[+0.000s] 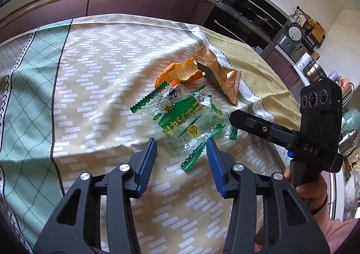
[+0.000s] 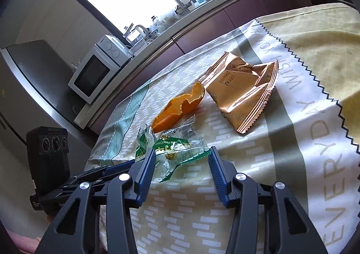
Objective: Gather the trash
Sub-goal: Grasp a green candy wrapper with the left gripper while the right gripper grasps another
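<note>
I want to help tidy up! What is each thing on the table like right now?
Green wrapper: empty, crumpled, between both grippers' fingers.
Orange peel: torn, curled, lying loose.
Copper wrapper: torn open, creased, flat.
Left gripper: open.
Right gripper: open.

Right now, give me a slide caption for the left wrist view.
Left gripper open over a green wrapper, with orange peel and copper wrapper beyond.

Clear wrapper (image 1: 186,119) nearest on the tablecloth (image 1: 101,87), peel (image 1: 180,71) behind, foil wrapper (image 1: 220,74) right of peel
</note>
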`<state>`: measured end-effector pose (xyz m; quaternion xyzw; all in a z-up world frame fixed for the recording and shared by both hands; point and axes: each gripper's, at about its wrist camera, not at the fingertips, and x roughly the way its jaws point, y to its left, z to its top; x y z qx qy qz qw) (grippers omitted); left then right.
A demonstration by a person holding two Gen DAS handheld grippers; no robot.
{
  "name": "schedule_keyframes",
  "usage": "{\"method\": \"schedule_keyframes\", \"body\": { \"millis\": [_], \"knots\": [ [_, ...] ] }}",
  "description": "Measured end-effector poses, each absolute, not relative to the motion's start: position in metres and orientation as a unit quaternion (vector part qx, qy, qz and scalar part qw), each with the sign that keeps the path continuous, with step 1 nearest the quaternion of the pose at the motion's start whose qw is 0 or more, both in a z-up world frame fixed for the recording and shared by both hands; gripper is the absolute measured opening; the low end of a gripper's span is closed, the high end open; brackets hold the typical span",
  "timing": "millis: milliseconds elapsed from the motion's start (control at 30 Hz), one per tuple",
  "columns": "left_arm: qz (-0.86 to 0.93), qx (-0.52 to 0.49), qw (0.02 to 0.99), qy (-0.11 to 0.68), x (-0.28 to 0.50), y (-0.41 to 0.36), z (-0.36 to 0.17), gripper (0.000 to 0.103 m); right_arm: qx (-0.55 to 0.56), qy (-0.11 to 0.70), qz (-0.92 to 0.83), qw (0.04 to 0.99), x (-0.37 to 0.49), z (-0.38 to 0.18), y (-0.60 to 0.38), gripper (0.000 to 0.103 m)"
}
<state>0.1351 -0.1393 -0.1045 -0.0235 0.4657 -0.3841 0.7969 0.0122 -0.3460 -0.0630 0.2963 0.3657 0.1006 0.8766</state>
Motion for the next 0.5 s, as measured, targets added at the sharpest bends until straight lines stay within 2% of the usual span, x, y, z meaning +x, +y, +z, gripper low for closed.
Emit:
{"method": "schedule_keyframes", "body": {
  "millis": [167,200,333,367,400,500],
  "knots": [
    [-0.386,-0.035,0.793,0.470,0.139,-0.139,-0.105,0.044,0.305,0.367,0.104,0.872,0.013,-0.066,-0.347,0.029],
    [-0.386,-0.036,0.793,0.470,0.140,-0.139,-0.106,0.041,0.305,0.367,0.104,0.872,0.013,-0.066,-0.347,0.026],
    [-0.380,-0.042,0.795,0.472,0.144,-0.139,-0.107,0.038,0.305,0.366,0.105,0.873,0.013,-0.066,-0.346,0.021],
    [-0.377,-0.041,0.796,0.471,0.144,-0.138,-0.108,0.026,0.305,0.365,0.105,0.873,0.012,-0.065,-0.346,0.021],
    [-0.373,-0.038,0.797,0.473,0.145,-0.139,-0.109,0.022,0.305,0.365,0.105,0.873,0.012,-0.065,-0.346,0.020],
    [-0.373,-0.046,0.796,0.475,0.146,-0.135,-0.110,0.019,0.309,0.362,0.105,0.873,0.011,-0.065,-0.347,0.019]
  ]
}}
